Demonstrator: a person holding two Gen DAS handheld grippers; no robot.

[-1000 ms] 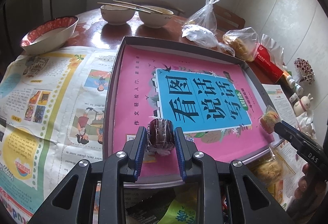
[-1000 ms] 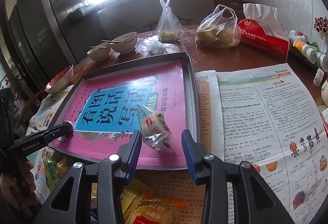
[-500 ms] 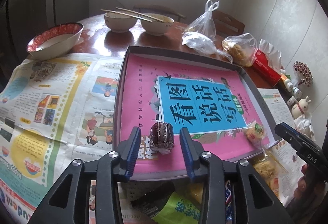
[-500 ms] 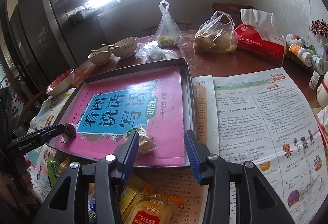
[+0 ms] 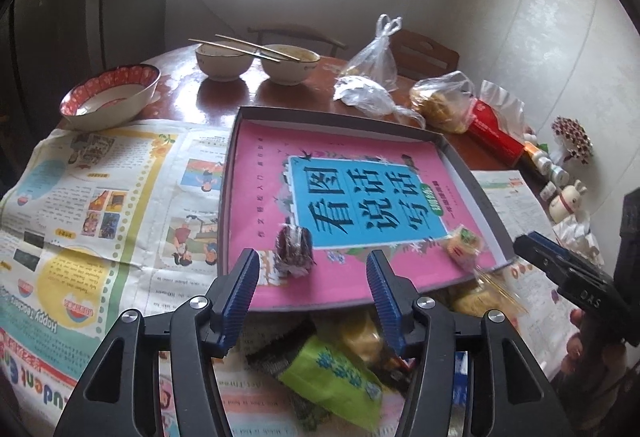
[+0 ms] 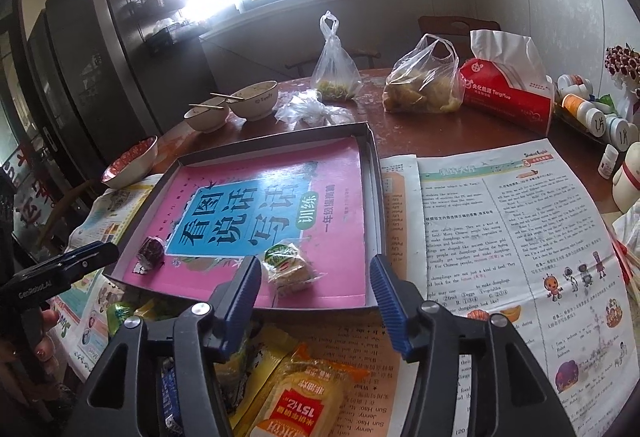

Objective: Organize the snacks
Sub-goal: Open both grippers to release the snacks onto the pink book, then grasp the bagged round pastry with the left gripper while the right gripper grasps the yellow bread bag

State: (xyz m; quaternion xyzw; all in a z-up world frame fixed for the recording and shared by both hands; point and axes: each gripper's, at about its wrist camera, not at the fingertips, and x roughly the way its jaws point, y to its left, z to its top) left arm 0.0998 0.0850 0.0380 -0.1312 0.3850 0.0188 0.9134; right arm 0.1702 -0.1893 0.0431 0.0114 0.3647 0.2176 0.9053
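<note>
Left gripper: jaws opening, nothing clamped; dark wrapped snack lies free on the pink book in the tray, just ahead of the fingers. Right gripper: jaws opening too, the pale green-labelled snack resting loose near its left finger. Release step. Best practice: lift each gripper clear without brushing wrappers, then go to the snack pile below the tray's near edge.

- The tray lies on newspapers, with a book inside it.
- Two wrapped snacks lie apart on the book, near the front edge.
- Two bowls stand behind the tray.
- More snack packets lie before the tray.
</note>
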